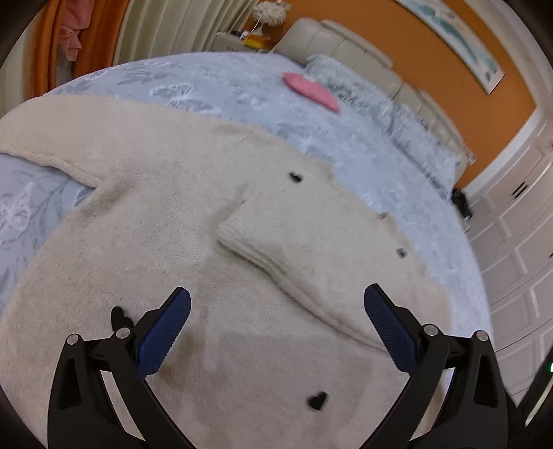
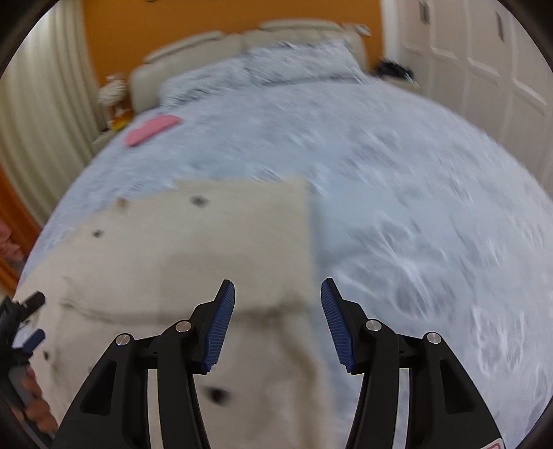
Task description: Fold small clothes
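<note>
A fluffy cream cardigan [image 1: 155, 193] with black heart-shaped buttons [image 1: 317, 400] lies flat on the bed. One sleeve [image 1: 262, 248] is folded across its front. My left gripper [image 1: 278, 293] hovers just above the cardigan, open wide with nothing between its blue pads. In the blurred right wrist view the cardigan [image 2: 207, 248] fills the lower left, its straight edge running down the middle. My right gripper [image 2: 277, 286] stands open over that edge, nothing pinched. At the far left edge of that view the left gripper [image 2: 34, 317] and a hand [image 2: 38, 407] show.
The pale blue patterned bedspread [image 1: 242, 86] stretches away to pillows [image 1: 380, 103] and a cream headboard [image 1: 345, 45]. A folded pink garment [image 1: 311, 91] lies near the pillows. White wardrobe doors [image 1: 518, 241] stand to the right, curtains [image 1: 166, 31] and a nightstand [image 1: 238, 41] behind.
</note>
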Available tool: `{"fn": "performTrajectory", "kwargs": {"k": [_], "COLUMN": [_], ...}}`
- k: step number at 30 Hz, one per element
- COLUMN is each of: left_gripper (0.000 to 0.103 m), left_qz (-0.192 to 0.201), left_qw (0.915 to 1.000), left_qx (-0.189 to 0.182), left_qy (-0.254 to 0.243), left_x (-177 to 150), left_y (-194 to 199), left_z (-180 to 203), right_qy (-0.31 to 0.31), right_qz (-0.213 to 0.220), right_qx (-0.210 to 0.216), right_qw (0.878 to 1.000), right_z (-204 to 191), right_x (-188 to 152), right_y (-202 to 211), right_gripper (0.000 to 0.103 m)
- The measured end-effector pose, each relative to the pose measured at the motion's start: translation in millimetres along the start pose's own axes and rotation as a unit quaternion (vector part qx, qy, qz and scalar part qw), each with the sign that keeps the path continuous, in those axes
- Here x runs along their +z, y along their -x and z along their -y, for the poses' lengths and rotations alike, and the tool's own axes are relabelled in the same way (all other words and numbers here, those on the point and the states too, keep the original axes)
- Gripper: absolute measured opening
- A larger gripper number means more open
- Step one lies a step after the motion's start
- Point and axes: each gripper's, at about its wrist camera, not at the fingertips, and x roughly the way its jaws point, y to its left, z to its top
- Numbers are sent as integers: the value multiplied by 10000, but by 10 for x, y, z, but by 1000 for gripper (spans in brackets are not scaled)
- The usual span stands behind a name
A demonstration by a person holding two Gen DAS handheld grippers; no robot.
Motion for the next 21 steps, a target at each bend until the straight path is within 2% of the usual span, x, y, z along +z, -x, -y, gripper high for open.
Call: {"fn": "performTrajectory", "kwargs": {"k": [3,6,8,9,10,11,13,14,17,19,21], "left_gripper": [97,76,20,14,11,9,9,9,9,9,9], "left_qz": [-214,-230,-439,-482,-431,-357,-153,3,192,30,-277], "left_qw": [9995,9991,9966,9959,9948,9947,9941,9939,9938,9948,9959], "left_qx": [-14,-318,-690,-764,-915,-951,-1057,-1083,-1077,-1003,-856], "left_qy": [215,149,-67,-89,-114,-141,-201,-227,-216,-163,-14], "left_x": [64,144,181,194,206,221,269,314,404,379,277], "left_y": [-276,-443,-612,-674,-687,-675,-592,-526,-467,-582,-774], "left_z": [-75,-41,33,52,66,77,106,118,84,-1,-127], "right_qy": [-144,90,151,111,25,-202,-491,-632,-617,-570,-637], "right_qz": [-249,-330,-349,-430,-510,-542,-402,-136,281,77,-559], "right_qx": [115,266,389,463,587,764,988,1137,1166,976,707], "right_qw": [9995,9991,9985,9979,9970,9954,9931,9914,9909,9936,9939], "right_z": [154,104,63,77,84,113,151,154,125,142,197], "right_x": [-92,-29,21,22,39,52,113,184,275,186,-23], "right_y": [-219,-391,-522,-595,-649,-680,-596,-452,-217,-374,-747], "right_gripper": [51,51,50,45,30,24,19,19,18,19,19]}}
